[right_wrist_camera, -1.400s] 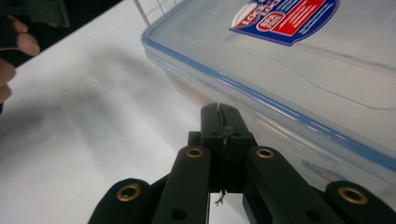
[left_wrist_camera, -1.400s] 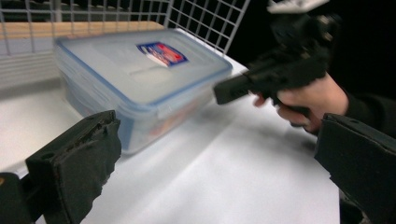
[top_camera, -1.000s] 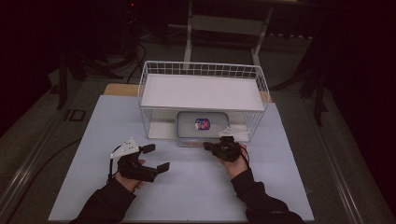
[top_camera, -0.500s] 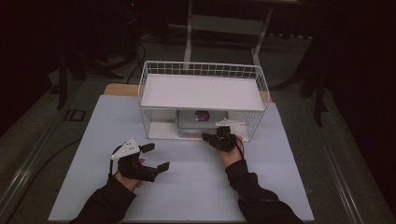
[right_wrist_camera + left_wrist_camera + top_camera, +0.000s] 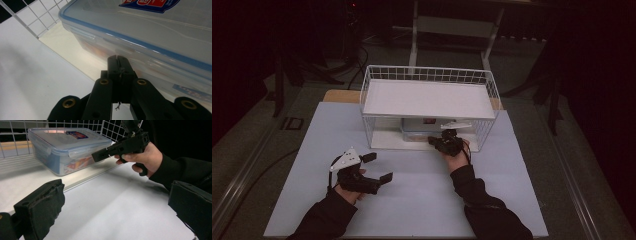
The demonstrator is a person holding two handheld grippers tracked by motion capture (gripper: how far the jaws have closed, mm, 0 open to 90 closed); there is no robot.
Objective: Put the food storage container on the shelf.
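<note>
A clear plastic container (image 5: 424,129) with a blue-rimmed lid and a red and blue label stands on the bottom board of a white wire rack (image 5: 430,75), under its white shelf. My right gripper (image 5: 434,141) is shut with nothing between its jaws. In the right gripper view its tip (image 5: 117,61) is right at the container's (image 5: 155,32) near side, below the lid's latch flap. My left gripper (image 5: 377,166) rests lower left on the table, open and holding nothing. In the left gripper view its jaws (image 5: 117,207) frame the container (image 5: 62,145) and the right gripper (image 5: 117,148).
The rack stands at the far middle of a pale table (image 5: 312,150), with its open side toward me. A wooden edge (image 5: 342,95) shows behind the rack's left corner. Dark floor, cables and stand legs surround the table.
My right gripper has moved away from me toward the rack, and the container has slid farther back under the shelf. The left gripper has stayed where it was.
</note>
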